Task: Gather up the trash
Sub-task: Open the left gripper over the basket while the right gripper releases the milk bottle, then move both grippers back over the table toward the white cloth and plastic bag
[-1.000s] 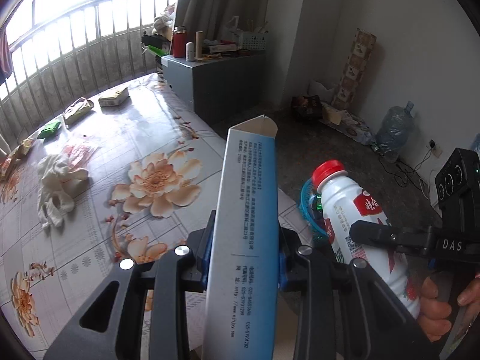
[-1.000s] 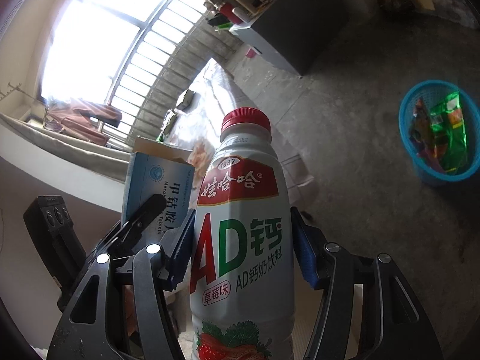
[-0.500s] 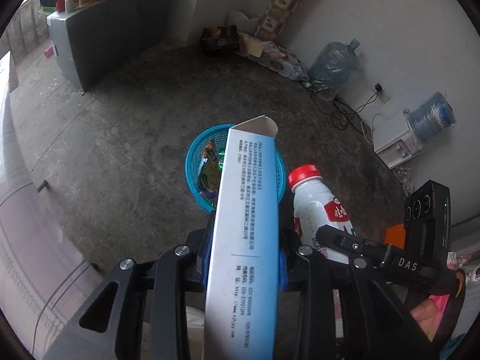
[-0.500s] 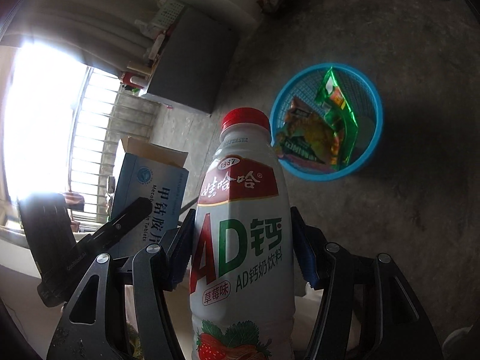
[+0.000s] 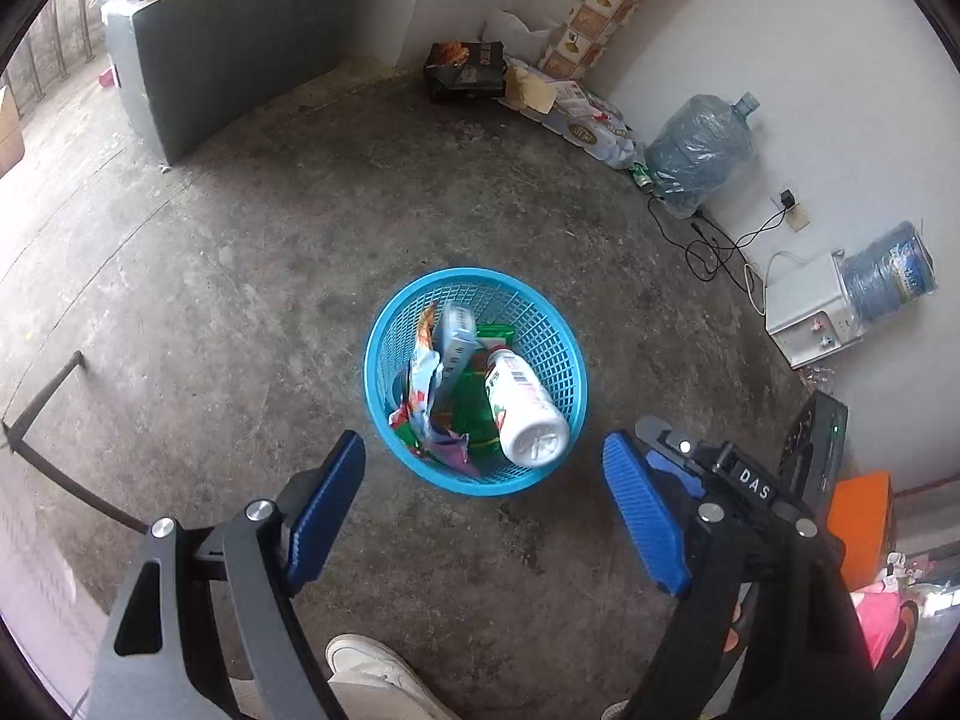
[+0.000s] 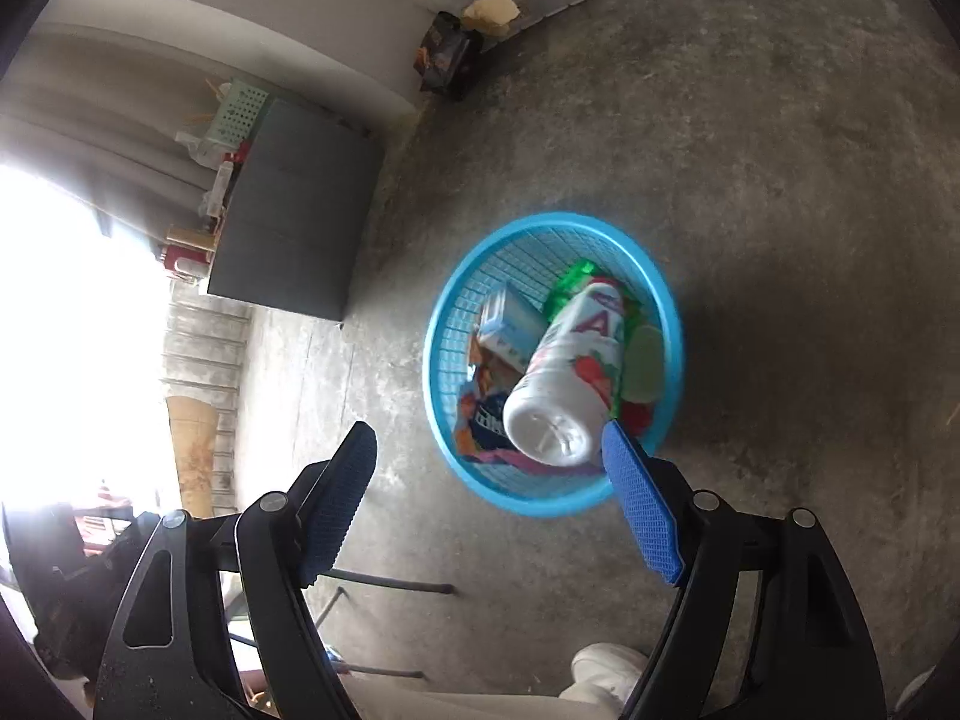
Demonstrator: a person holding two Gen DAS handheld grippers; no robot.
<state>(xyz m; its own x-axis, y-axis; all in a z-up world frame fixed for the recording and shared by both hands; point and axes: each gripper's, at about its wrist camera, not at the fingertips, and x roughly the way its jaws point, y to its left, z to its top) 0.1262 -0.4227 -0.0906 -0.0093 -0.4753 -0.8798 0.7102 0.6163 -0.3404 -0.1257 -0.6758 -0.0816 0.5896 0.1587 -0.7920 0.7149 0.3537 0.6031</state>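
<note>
A blue mesh basket stands on the concrete floor below both grippers; it also shows in the right wrist view. Inside it lie the white AD drink bottle, bottom end up, the light blue carton, and snack wrappers. My left gripper is open and empty above the basket's near rim. My right gripper is open and empty above the basket, and part of it shows in the left wrist view.
A grey cabinet stands at the back left. Bags and boxes, a water jug, cables and a white dispenser line the wall. A table leg is at left. A white shoe is below.
Both grippers have opened. The carton has left my left gripper and the bottle my right; both now lie in the basket. The views have swung further down over the basket.
</note>
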